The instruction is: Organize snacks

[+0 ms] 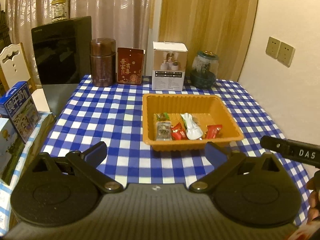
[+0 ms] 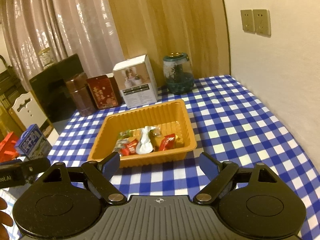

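Note:
An orange plastic tray [image 1: 184, 100] [image 2: 148, 112] sits on the blue-and-white checked tablecloth. Several wrapped snacks lie at its near end: a grey packet [image 1: 164, 133], red packets [image 1: 178, 134] [image 2: 167, 141], a white packet [image 1: 192, 129] [image 2: 144, 143] and a green one [image 1: 162, 117] [image 2: 126, 134]. My left gripper [image 1: 157, 153] hangs open over the cloth just in front of the tray, nothing between its fingers. My right gripper [image 2: 160, 164] is open too, above the cloth before the tray's near edge, and holds nothing.
Along the back stand a brown canister [image 1: 103, 62], a red packet with gold writing [image 1: 130, 66], a white box [image 1: 169, 66] and a green-lidded glass jar [image 1: 204, 70]. Blue milk cartons [image 1: 19, 110] sit left of the table. A wall runs along the right.

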Tool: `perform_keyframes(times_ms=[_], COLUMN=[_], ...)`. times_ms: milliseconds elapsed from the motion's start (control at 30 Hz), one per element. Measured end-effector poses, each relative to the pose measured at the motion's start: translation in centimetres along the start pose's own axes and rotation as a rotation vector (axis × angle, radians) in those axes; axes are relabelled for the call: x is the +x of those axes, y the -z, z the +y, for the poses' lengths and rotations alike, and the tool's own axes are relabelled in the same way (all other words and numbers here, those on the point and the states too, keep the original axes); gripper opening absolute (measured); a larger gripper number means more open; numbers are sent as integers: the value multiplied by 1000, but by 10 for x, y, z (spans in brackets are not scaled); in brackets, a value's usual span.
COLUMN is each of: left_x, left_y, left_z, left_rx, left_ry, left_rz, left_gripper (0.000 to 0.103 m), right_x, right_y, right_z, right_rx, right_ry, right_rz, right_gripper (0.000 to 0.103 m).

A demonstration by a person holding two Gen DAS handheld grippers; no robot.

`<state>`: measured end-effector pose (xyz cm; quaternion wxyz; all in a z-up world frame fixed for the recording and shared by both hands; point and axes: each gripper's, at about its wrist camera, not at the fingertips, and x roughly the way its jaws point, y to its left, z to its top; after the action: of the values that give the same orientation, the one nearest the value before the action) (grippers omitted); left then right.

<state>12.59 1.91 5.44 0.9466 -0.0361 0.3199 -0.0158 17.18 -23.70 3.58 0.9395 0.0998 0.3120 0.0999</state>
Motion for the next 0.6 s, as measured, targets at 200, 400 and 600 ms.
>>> perform_keyframes(times_ms=[200, 400, 600], left_x=[-39, -76, -105], left_y=[13, 30, 45], left_z=[-4, -10, -19], left_rx=[9, 30, 37], left_ry=[-5, -3, 10], left_rz=[-4, -6, -8], left_gripper=[103, 103, 103], right_x=[-37, -72, -107], right_y=[9, 23, 39], right_z=[11, 14, 19], right_rx=[-11, -9, -38], right_ry=[-9, -1, 19], right_rz=[0, 4, -9], right_gripper=[86, 86, 86])
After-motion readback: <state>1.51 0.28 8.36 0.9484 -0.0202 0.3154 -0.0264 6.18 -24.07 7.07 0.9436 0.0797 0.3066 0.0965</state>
